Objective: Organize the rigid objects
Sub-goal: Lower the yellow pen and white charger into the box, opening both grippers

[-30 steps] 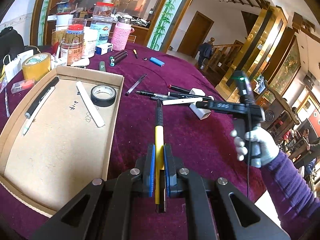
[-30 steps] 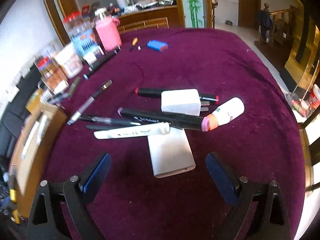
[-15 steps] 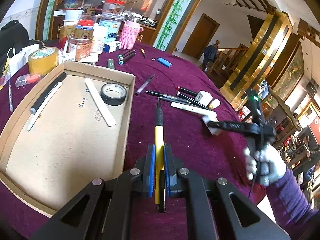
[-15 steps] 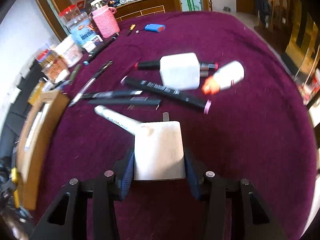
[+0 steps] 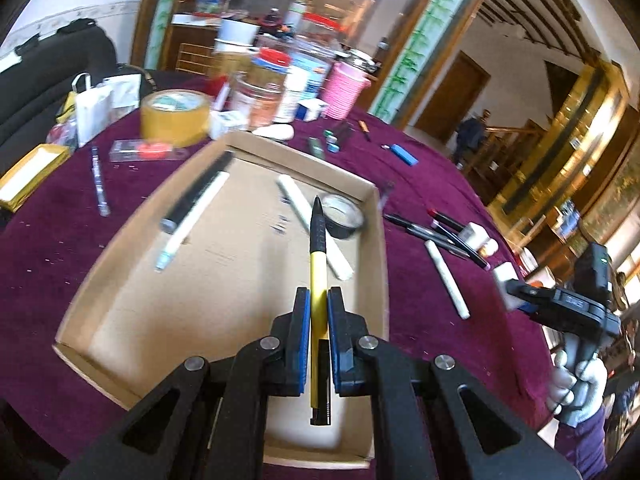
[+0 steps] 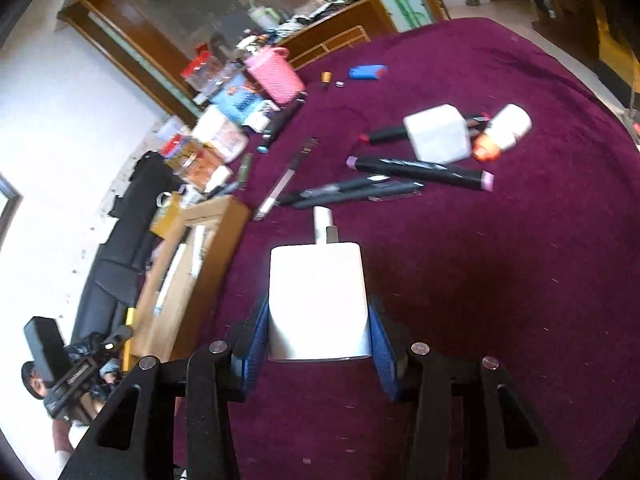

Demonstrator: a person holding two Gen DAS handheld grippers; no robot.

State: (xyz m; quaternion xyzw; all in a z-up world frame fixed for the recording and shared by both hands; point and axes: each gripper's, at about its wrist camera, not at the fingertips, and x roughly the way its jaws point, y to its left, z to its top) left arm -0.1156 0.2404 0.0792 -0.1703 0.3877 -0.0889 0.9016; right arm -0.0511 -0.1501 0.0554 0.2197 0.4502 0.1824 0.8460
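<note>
While left tongs clamp one yellow pen above the cardboard tray, right tongs grip one white block; tray contents: three markers, one tape roll.

Yellow/blk pen, white block, maroon cloth.

The jars and bottles at the far end of the counter are smeared with motion blur, labels unreadable. The white block hides most of the white pen behind it. In the right wrist view the cardboard tray is blurred, its contents indistinct. The print on the black markers is too small to read.
</note>
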